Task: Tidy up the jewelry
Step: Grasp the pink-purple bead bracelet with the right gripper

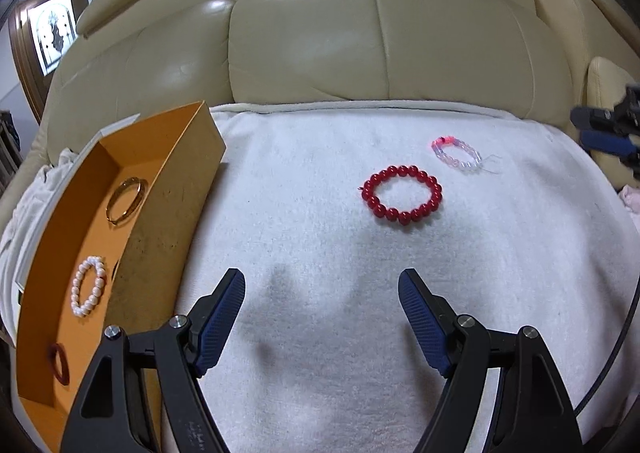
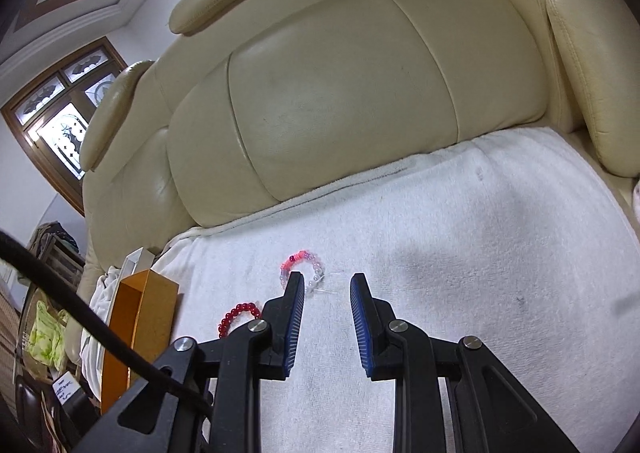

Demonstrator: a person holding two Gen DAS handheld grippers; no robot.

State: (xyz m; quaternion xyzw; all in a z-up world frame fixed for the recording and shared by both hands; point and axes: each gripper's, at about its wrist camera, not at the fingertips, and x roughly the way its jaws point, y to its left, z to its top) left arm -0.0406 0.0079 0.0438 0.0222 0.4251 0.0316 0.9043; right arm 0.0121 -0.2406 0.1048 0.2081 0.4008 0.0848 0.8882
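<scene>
A red bead bracelet [image 1: 402,195] lies on the white towel [image 1: 320,213], with a clear and pink bead bracelet [image 1: 458,154] behind it to the right. An orange box [image 1: 176,189] at the left holds a gold bangle [image 1: 125,201], a white pearl bracelet [image 1: 88,291] and a dark red ring-shaped piece [image 1: 59,363]. My left gripper [image 1: 320,285] is open and empty, short of the red bracelet. My right gripper [image 2: 326,281] is open and empty, its left finger partly hiding the clear bracelet [image 2: 302,267]. The red bracelet [image 2: 236,317] and the box [image 2: 138,333] also show in the right wrist view.
The towel [image 2: 480,253] covers a cream leather sofa seat, with the backrest [image 1: 360,33] behind. An armrest [image 2: 592,73] rises at the right. A black cable [image 2: 80,305] crosses the right wrist view. Clutter sits on the floor at the far left [image 2: 44,333].
</scene>
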